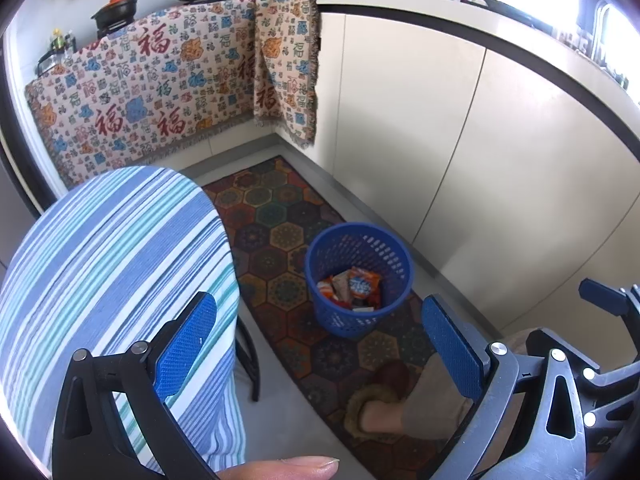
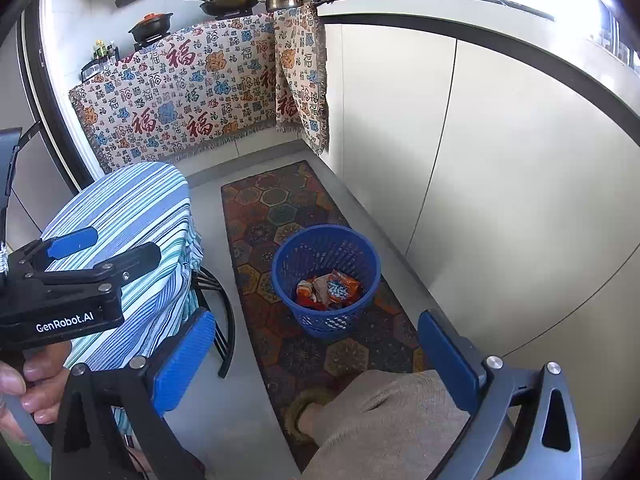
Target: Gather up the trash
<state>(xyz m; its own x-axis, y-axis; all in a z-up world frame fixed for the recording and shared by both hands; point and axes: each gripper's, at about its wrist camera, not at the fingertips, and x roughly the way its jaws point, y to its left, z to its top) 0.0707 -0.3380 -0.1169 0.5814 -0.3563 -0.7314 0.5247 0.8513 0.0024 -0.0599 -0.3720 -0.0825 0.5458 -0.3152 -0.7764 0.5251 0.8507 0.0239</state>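
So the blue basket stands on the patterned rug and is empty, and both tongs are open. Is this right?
One thing is wrong: the blue basket is not empty. The right wrist view shows orange snack wrappers inside it. It does stand on the patterned rug, and both the left tongs and right tongs are open.

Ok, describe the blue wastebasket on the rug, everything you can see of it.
The blue wastebasket is a round bin that looks like plastic, with perforated mesh walls, a solid rim and a slight taper toward the base. It stands upright on the patterned rug, near the cream cabinet fronts but apart from them. Inside lie crumpled snack wrappers, mostly orange with some white and blue, filling only the bottom. Neither gripper touches it; both are open and empty.
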